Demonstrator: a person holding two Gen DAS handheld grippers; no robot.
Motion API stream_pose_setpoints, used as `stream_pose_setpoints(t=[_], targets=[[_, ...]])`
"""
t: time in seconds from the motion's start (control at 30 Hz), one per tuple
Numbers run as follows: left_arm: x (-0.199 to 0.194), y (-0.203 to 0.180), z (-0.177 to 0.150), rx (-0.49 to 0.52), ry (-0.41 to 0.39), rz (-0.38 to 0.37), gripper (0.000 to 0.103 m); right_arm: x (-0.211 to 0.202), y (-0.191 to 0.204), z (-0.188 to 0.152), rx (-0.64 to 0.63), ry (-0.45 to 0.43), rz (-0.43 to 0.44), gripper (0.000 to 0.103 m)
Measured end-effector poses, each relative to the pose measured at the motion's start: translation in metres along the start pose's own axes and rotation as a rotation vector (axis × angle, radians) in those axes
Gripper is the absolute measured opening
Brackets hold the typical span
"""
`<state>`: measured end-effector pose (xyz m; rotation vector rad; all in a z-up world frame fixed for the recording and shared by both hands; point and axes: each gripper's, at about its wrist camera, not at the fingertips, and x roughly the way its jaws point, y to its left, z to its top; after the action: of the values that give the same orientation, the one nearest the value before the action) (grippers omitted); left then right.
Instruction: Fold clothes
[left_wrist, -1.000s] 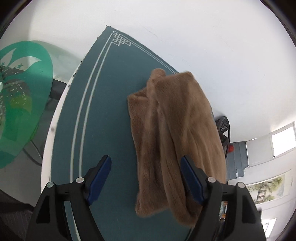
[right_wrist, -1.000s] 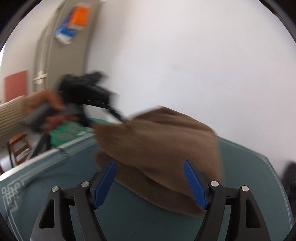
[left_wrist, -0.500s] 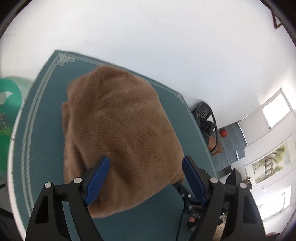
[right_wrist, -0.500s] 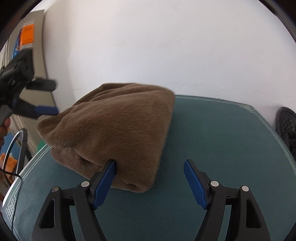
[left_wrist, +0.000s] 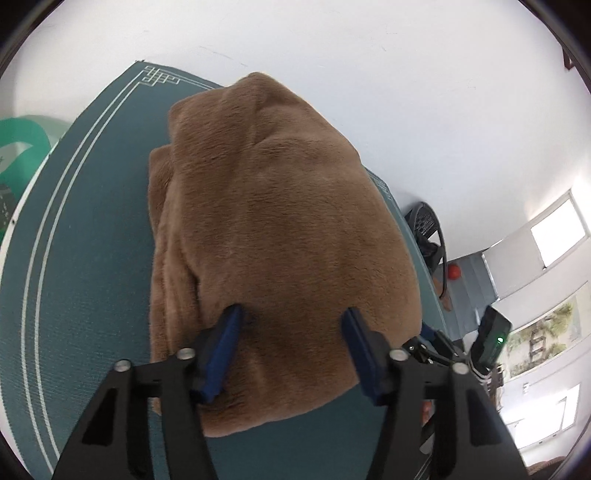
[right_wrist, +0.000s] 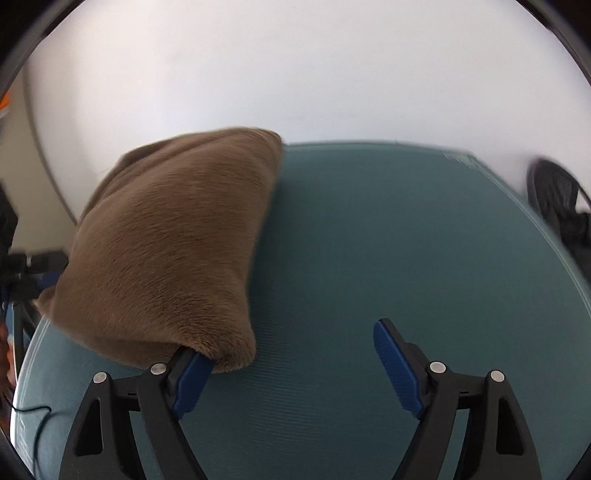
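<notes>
left tongs (left_wrist: 291, 347), nearest the viewer: jaws closing, both blue pads dug into the near end of the folded brown fleece garment (left_wrist: 266, 229), a thick fold of pile bulging between them; judged a grip forming on the top layers, not on the whole bundle. right tongs (right_wrist: 295, 354): jaws opening and spread wide; the left pad is tucked under the garment's near right corner (right_wrist: 170, 243), the right pad stands clear over bare mat, nothing pinched between them. the garment lies in a plump, layered bundle on the teal mat (left_wrist: 85, 229) that covers the bench, its long axis running from the left tongs away toward the far wall; from the right tongs it lies ahead and to the left. the left hand is therefore the nearer and the only one in a position to hold the cloth, and any further fold or shift would turn on that end. looser layers show along the bundle's left edge. farther out: the mat's white border lines and corner ornament, a green object (left_wrist: 22, 147) beyond the bench's left edge, a black fan (left_wrist: 428, 229) beyond its far right edge, then the plain white wall. the mat right of the bundle is bare; nothing obstructs.
</notes>
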<state>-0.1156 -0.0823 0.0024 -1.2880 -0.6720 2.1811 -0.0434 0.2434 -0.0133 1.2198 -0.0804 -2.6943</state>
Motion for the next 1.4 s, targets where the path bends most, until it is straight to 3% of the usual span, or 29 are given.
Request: stream_pose_setpoints(t=[0.1, 0.3, 0.5, 0.67, 0.77, 0.87, 0.93, 1.03, 1.13, 1.3, 1.33, 1.4], targets=[[-0.001, 0.012, -0.004, -0.029, -0.019, -0.03, 0.051, -0.001, -0.005, -0.004, 0.001, 0.02, -0.005, 0.085], [-0.008, 0.021, -0.009, -0.033, -0.042, -0.047, 0.05, -0.013, -0.01, -0.013, -0.001, 0.016, -0.006, 0.085], [-0.01, 0.033, -0.009, -0.072, -0.056, -0.114, 0.05, -0.069, 0.002, -0.004, -0.03, -0.174, 0.064, 0.085], [-0.015, 0.048, -0.007, -0.175, -0.062, -0.212, 0.05, -0.083, 0.046, 0.024, -0.131, -0.293, 0.118, 0.087], [-0.019, 0.045, 0.0, -0.189, -0.047, -0.204, 0.052, -0.066, 0.086, 0.028, -0.228, -0.298, 0.132, 0.087], [-0.029, 0.034, 0.01, -0.171, -0.044, -0.171, 0.066, -0.045, 0.119, 0.025, -0.299, -0.29, 0.15, 0.087], [-0.045, 0.025, 0.022, -0.148, -0.091, -0.138, 0.081, -0.028, 0.133, 0.021, -0.332, -0.27, 0.125, 0.087], [-0.071, 0.009, 0.052, -0.085, -0.185, -0.105, 0.082, -0.015, 0.135, 0.008, -0.306, -0.253, 0.08, 0.089], [-0.07, -0.01, 0.087, -0.027, -0.196, -0.101, 0.082, -0.016, 0.132, 0.002, -0.26, -0.227, 0.088, 0.089], [-0.027, -0.024, 0.14, 0.035, -0.069, -0.214, 0.082, -0.023, 0.129, -0.006, -0.241, -0.21, 0.109, 0.09], [-0.016, -0.025, 0.148, 0.04, -0.039, -0.218, 0.082, -0.024, 0.128, -0.006, -0.238, -0.21, 0.114, 0.09], [0.006, -0.023, 0.162, 0.052, -0.003, -0.158, 0.082, -0.022, 0.125, -0.003, -0.231, -0.209, 0.124, 0.09]])
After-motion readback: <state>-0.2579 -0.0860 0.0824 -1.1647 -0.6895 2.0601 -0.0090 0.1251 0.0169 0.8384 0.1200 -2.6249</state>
